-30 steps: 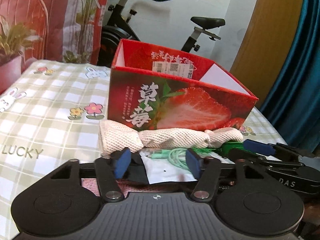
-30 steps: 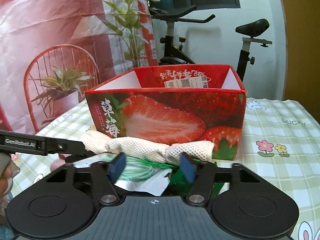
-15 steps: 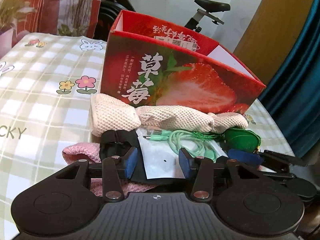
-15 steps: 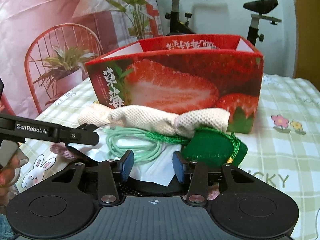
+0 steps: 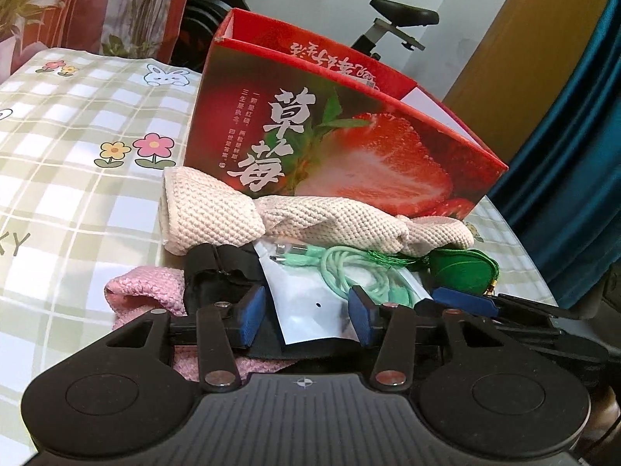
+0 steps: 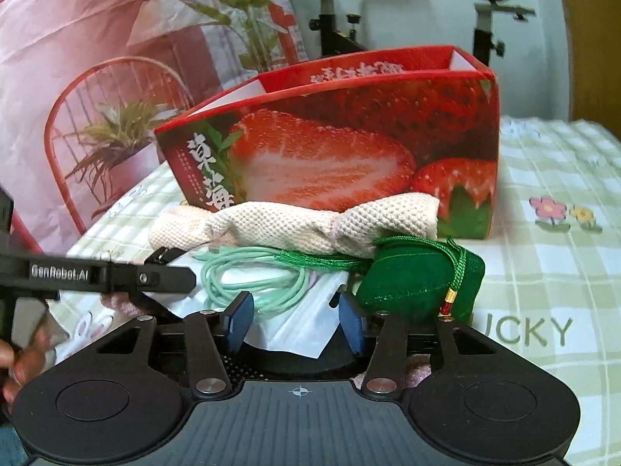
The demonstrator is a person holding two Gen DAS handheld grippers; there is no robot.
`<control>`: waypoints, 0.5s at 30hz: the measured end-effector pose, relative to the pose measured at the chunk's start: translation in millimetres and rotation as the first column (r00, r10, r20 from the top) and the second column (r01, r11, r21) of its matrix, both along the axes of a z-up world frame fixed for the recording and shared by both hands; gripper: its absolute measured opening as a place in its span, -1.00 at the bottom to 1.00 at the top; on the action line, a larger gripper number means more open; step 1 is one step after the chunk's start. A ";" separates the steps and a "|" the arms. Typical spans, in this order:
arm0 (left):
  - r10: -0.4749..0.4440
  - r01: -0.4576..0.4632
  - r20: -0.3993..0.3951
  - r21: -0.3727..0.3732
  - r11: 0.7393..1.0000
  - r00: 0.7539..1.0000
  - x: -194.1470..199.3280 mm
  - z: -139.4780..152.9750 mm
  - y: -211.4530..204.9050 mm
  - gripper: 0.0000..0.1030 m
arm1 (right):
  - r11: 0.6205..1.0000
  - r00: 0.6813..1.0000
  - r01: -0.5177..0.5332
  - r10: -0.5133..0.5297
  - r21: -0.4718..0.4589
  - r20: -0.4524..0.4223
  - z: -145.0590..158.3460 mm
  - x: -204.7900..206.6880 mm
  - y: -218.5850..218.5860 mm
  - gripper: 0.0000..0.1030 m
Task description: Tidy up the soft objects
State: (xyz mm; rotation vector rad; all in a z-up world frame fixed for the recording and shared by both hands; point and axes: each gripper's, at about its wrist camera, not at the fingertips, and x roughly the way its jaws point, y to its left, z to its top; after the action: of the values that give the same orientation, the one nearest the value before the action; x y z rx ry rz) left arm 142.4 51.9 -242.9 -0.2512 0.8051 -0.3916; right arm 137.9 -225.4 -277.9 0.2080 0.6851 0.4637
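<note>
**Both grippers low over the soft pile in front of the strawberry box**

The soft things lie heaped on the checked tablecloth (image 5: 77, 178), right against the front wall of the red strawberry box (image 5: 349, 147). Closest to the box, touching its base, a cream knitted cloth (image 5: 240, 213) stretches along that wall in a twisted roll. Just in front of it, on the side away from the box, a mint-green cable (image 5: 349, 268) is coiled on a white plastic pouch (image 5: 310, 310). A green drawstring pouch (image 6: 419, 283) sits at one end of the cream roll, its cord running along under the roll. A pink knitted piece (image 5: 143, 291) and a black fabric item (image 5: 209, 275) lie at the other end, farther from the box than the cream cloth.

The left gripper (image 5: 306, 318) has its jaws apart, with the white pouch and the edge of the black fabric in the gap; its blue pads press on nothing. The right gripper (image 6: 295, 322) is also spread, its jaws having just widened a little, with the white pouch and cable loops between them unpinched; one pad stands just beside the green pouch.

Behind the box stand an exercise bike (image 6: 485, 7) and a red chair (image 6: 116, 124) with a plant.
</note>
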 end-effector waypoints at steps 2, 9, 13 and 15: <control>0.000 0.000 0.002 -0.004 1.000 1.000 -0.6 -0.8 -0.2 -0.03 | 1.000 1.000 0.007 -0.006 0.025 -0.017 -1.6 3.0 -2.3 -0.12; -0.001 0.001 0.008 -0.006 1.000 1.000 -0.4 -1.8 0.3 -0.03 | 0.997 0.996 0.026 -0.019 0.079 -0.083 -3.6 23.4 0.5 -0.07; -0.001 0.001 0.010 -0.006 1.000 1.000 -0.7 -1.8 -0.4 -0.03 | 0.996 0.996 0.032 -0.025 0.079 -0.089 -4.5 27.6 7.8 -0.07; 0.000 0.000 0.012 -0.005 1.000 1.000 -0.7 -1.8 -2.3 -0.03 | 0.995 0.995 0.038 -0.029 0.096 -0.094 -5.7 29.2 8.8 -0.07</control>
State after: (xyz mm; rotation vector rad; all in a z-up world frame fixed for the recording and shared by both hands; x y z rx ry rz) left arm 141.7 49.6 -244.7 -0.2535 0.7922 -0.3946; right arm 167.1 -216.5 -283.7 0.3349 0.7495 0.4582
